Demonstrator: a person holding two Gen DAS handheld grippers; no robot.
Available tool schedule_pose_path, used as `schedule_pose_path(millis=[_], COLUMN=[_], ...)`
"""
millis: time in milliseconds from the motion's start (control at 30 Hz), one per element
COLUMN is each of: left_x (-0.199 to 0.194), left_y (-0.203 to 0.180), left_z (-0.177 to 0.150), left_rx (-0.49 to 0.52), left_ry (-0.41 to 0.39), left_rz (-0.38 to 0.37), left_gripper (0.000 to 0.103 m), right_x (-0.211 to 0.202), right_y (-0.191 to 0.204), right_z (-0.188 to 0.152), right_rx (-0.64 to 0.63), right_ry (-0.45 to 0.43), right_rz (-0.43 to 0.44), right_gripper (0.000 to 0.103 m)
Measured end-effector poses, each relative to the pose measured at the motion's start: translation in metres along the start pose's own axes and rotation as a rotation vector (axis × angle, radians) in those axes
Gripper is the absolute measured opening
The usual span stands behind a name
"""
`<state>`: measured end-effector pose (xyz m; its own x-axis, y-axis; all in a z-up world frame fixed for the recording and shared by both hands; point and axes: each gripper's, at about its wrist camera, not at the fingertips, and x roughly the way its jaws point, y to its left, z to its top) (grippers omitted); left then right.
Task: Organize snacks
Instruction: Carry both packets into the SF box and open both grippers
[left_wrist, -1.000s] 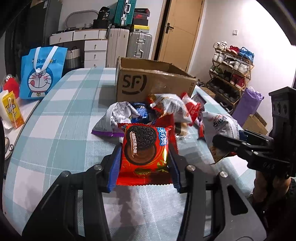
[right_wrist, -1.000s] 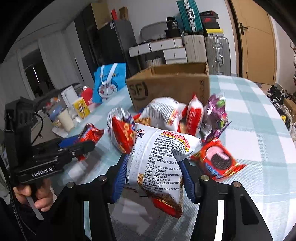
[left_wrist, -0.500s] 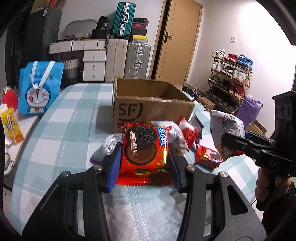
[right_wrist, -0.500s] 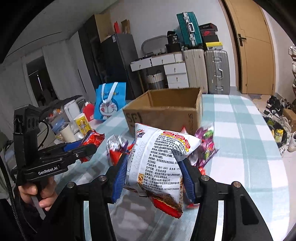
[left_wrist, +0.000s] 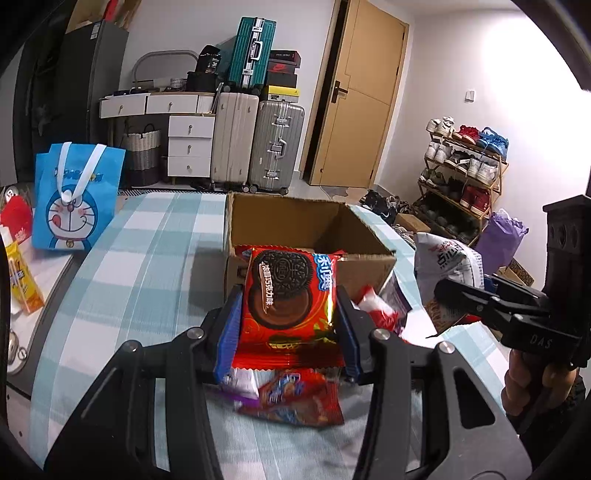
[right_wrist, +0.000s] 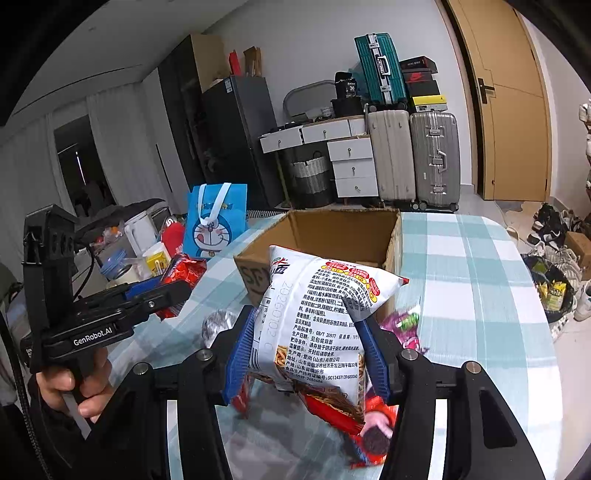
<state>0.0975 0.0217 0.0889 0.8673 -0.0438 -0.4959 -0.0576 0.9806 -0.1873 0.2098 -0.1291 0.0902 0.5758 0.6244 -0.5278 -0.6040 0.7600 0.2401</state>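
- Snacks: the left hand-held gripper (left_wrist: 288, 314) clamps a red cookie packet (left_wrist: 290, 295), the right hand-held gripper (right_wrist: 306, 350) a white noodle bag (right_wrist: 317, 317), both near the cardboard box (left_wrist: 295, 221).
- Slick wrappers may slip out before reaching it.

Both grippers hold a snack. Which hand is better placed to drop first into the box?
Left, probably. Its cookie pack already overlaps the box's near wall, centred on the opening. The right gripper's noodle bag also faces it, with little difference.
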Motion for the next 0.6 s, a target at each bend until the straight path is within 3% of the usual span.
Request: schedule_pose_path(millis=[600], left_x=[0.074], left_y=[0.01], left_z=[0.054], left_rx=[-0.012], left_ry=[0.026], left_rz=[0.001], left_gripper=[0.043], right_x=[0.047], right_y=[-0.013], right_z=[0.048], right_rx=[-0.007], right_ry=[0.008], right_rz=[-0.001], right_gripper=[0.055])
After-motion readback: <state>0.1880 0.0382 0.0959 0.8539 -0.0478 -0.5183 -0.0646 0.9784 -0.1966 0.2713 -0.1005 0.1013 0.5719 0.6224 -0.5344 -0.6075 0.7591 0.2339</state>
